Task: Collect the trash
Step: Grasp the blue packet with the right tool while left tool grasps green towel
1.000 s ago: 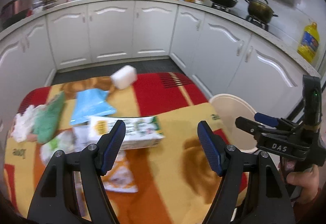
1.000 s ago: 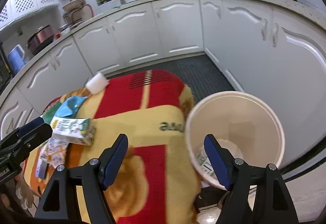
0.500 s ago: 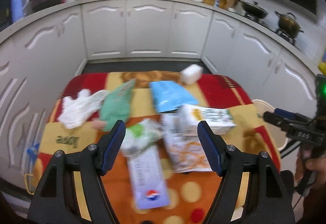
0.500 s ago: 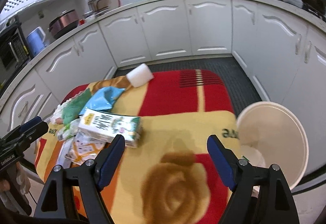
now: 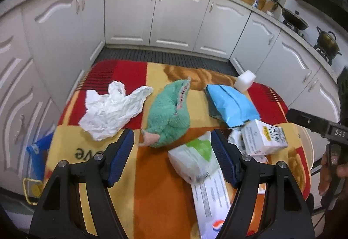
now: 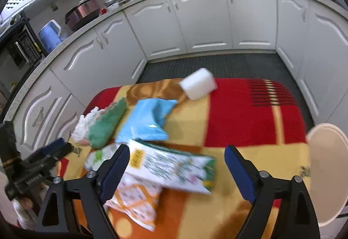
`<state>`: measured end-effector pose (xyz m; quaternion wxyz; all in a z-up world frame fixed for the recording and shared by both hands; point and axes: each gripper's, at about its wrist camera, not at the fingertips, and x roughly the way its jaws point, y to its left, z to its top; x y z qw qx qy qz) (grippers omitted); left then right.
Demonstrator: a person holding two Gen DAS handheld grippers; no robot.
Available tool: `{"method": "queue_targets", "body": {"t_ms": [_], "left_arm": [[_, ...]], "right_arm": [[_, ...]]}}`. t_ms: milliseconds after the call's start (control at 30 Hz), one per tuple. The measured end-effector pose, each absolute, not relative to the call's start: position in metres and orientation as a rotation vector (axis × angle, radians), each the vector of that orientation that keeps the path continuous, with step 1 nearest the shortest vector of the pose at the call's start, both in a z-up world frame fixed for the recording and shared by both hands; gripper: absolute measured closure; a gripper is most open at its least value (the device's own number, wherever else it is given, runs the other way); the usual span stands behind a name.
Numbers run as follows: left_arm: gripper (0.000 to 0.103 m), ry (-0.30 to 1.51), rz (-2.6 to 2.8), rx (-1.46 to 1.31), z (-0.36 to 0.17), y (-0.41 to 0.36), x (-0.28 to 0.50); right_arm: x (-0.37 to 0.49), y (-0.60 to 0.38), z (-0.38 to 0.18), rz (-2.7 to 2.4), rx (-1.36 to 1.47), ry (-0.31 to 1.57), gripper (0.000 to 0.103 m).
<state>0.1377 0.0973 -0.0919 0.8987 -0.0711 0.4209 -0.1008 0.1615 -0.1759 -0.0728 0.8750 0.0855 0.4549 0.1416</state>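
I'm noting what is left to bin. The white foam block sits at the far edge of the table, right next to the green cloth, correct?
Not quite. The white foam block is at the far edge of the table, but it sits next to the blue bag, not the green cloth. The blue bag lies between them, as the left wrist view shows.

One carton (image 6: 171,170), one sponge (image 6: 198,84), perhaps five wrappers (image 5: 230,106).
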Motion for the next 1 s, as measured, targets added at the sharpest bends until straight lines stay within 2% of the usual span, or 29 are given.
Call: {"method": "queue_targets", "body": {"t_ms": [433,533,700,767,833,1000], "left_arm": [[0.031,0.917,-0.245,-0.146,-0.108,0.098,0.180],[0.031,0.909,-0.246,-0.134,-0.108,0.093,0.189],[0.031,0.951,-0.222,-0.125,-0.121,0.082,0.210],[0.037,0.974,-0.230,-0.139,-0.129,0.080,0.215],[0.058,0.974,-0.197,-0.116,-0.132,0.079,0.215],[0.062,0.956,-0.205,-0.140,-0.123,0.084,0.204]], "right_arm": [[0.254,-0.096,-0.126,0.324,0.058,1.182,0.014],[0.256,-0.103,-0.132,0.338,0.106,1.179,0.043],[0.241,-0.127,-0.114,0.353,0.158,1.080,0.047],[0.235,-0.134,-0.105,0.365,0.182,1.047,0.048],[0.226,-0.143,-0.095,0.379,0.206,1.007,0.048],[0.208,-0.161,-0.072,0.418,0.259,0.937,0.049]]}}
